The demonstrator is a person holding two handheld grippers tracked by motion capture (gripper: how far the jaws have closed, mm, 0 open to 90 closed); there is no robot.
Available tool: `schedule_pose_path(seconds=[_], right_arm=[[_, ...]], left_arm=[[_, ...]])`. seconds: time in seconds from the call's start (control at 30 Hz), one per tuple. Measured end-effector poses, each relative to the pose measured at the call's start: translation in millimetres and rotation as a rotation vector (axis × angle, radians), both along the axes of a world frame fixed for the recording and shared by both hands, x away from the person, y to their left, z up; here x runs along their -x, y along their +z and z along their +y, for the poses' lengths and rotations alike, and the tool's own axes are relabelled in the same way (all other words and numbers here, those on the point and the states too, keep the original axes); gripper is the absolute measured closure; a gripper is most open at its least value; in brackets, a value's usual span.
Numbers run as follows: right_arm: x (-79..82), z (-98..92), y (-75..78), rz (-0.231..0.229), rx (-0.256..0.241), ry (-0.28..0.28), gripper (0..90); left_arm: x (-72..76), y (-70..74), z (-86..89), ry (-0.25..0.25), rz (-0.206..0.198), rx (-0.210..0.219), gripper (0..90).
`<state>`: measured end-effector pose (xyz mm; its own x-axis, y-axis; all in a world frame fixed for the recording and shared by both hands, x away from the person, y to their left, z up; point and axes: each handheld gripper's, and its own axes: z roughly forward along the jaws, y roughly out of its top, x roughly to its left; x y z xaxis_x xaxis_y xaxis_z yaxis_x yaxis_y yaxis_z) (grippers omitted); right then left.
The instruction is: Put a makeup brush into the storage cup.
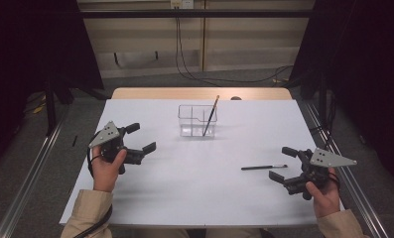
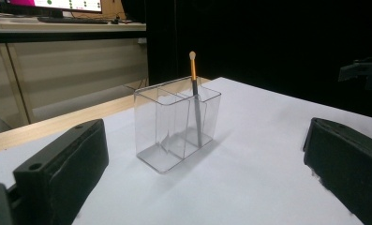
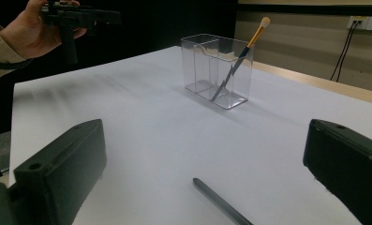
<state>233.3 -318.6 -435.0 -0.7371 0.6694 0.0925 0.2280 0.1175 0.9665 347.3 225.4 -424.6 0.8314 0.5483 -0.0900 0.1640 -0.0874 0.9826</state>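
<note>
Two grippers held with jaws apart, nothing gripped.
Loose brush was seen just beside right gripper; left gripper was aimed at clear holder.

The middle of the white surface is left open between the two grippers. Passage toward the far edge is blocked by the clear holder, from which a slanted brush projects upward. Another brush is laid flat just beside the right gripper.

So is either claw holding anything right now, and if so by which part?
Nothing is held. The left claw and the right claw are both open and empty. One makeup brush lies on the table just by the right claw; another makeup brush stands in the clear organizer.
</note>
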Motion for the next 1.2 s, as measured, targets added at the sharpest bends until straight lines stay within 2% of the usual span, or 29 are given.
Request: schedule_pose_path(seconds=[0.33, 1.2], right_arm=[[0.0, 0.6, 0.1, 0.000, -0.001, 0.002, 0.0], [-0.2, -0.2, 0.1, -0.005, -0.005, 0.000, 0.0]], left_arm=[[5.2, -0.1, 9.6, 0.013, -0.003, -0.008, 0.1], [21.3, 0.9, 37.0, 0.060, -0.008, 0.002, 0.0]])
